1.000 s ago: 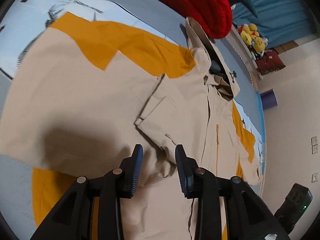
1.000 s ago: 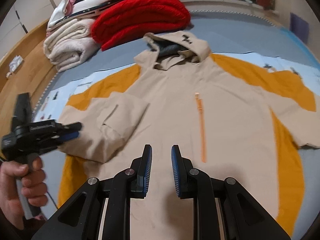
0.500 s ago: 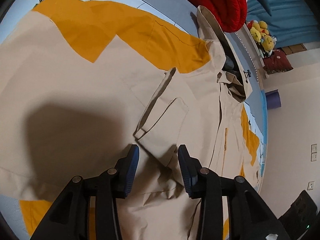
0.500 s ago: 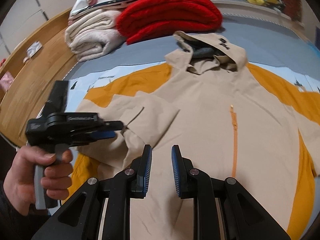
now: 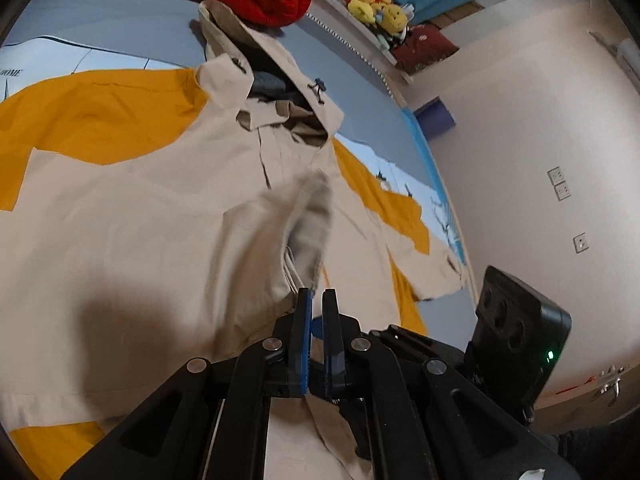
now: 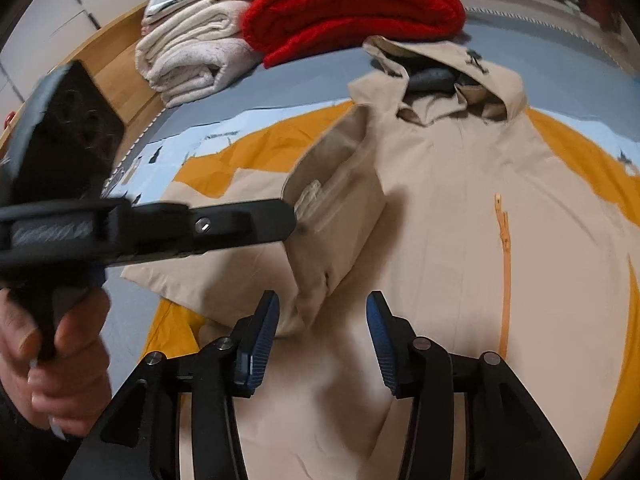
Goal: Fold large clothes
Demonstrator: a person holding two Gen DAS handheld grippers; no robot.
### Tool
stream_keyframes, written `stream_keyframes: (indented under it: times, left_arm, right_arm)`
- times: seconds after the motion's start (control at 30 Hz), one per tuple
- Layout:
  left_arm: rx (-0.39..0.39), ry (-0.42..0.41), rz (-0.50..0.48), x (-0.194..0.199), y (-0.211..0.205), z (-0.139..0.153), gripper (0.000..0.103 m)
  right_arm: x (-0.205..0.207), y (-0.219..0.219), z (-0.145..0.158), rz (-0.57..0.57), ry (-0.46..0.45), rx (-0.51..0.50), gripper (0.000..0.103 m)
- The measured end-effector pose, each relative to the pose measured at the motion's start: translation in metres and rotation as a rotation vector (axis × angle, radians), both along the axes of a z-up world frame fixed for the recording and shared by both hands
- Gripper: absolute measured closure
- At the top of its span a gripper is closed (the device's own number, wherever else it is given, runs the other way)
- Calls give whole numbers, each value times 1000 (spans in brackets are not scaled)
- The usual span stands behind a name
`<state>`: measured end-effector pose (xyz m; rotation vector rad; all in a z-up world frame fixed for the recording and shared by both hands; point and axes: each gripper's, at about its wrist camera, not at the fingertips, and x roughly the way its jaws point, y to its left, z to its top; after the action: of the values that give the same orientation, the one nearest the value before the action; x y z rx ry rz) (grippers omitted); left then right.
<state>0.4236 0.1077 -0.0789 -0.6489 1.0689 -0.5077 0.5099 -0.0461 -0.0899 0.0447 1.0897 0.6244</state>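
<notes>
A beige and orange hooded jacket point(image 6: 460, 208) lies face up on a blue bed, hood toward the far side; it also shows in the left wrist view point(image 5: 132, 216). My left gripper point(image 5: 316, 300) is shut on the cuff end of the jacket's left sleeve point(image 5: 296, 232) and holds it lifted over the chest. In the right wrist view the left gripper point(image 6: 294, 220) pinches that sleeve point(image 6: 332, 216) from the left. My right gripper point(image 6: 322, 312) is open, its fingers just above the jacket's lower front, with the hanging sleeve fold between them.
A folded red blanket point(image 6: 352, 4) and folded white towels point(image 6: 192, 56) lie beyond the hood. A wooden bed edge point(image 6: 116, 72) runs along the left. Yellow plush toys point(image 5: 376, 4) sit at the far end. A wall point(image 5: 540, 160) stands on the right.
My left gripper has shut on the folded sleeve and lifted it toward the jacket's middle. My right gripper has opened wide and come closer to the sleeve.
</notes>
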Motion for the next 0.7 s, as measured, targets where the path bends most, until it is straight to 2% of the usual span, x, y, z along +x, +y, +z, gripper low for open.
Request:
stream_keyframes:
  times: [0.27,0.4,0.5,0.53,0.57,0.6,0.63,0.7]
  left_arm:
    - [35,-15,54,-3,14,9,100]
    - [125,-23,112,0,19,12,100]
    - [224,-29,216,2,33,14,100]
    - [266,-32,271,1,42,16,100]
    - [304,-37,336,-1,53,19,100]
    - [322,-38,387,-3,63,21,100]
    - [341,-38,448,-5,75,24,100]
    - [379,-39,571,-14,102,28,100]
  right_arm:
    - [12,-9,-19,-67,81,8,56]
    - [21,-20,-30,-147,126,-26,56]
    - [29,-35,-38,-225,175,-38,56]
    - [31,-41,-40,-253,184,-36,63]
    - [33,-46,-41,-272,195,-29,82]
    - [35,-52,-40,-286,198,-7,88]
    - [36,-56,-38,-298,193,12,91]
    - [39,-72,-19,-341,117,50,94]
